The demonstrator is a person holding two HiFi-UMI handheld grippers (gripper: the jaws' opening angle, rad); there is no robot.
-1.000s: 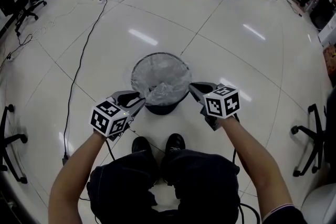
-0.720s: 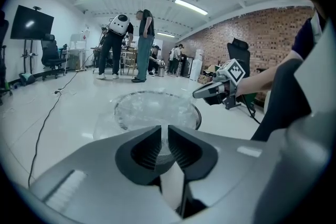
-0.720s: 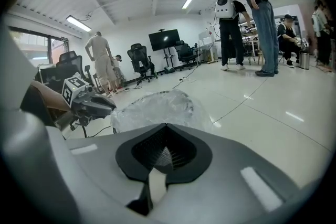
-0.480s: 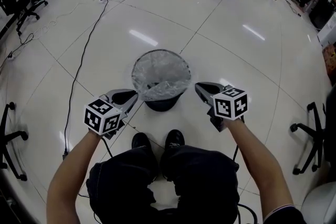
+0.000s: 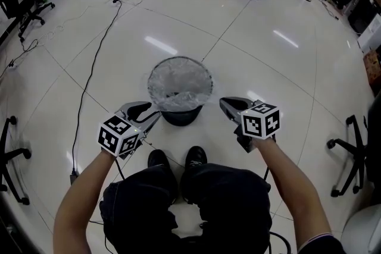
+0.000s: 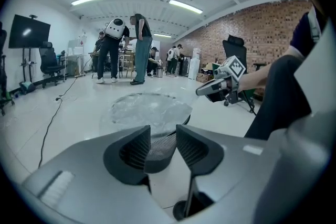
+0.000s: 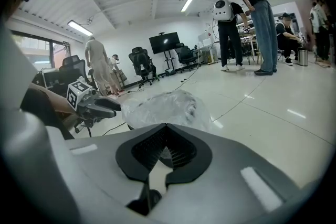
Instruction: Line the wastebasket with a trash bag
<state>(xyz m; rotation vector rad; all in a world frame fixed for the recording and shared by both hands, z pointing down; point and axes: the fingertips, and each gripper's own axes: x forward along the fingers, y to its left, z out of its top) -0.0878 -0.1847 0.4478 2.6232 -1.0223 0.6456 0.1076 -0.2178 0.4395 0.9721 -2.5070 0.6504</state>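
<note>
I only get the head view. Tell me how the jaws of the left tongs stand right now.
Observer: The left tongs are open. Their jaws have just been opening, and nothing sits between them. Only the mesh of the wastebasket shows through the gap, farther off.
Operator: Now report the right tongs.
Observer: The right tongs are shut, tip against tip, with nothing gripped.
</note>
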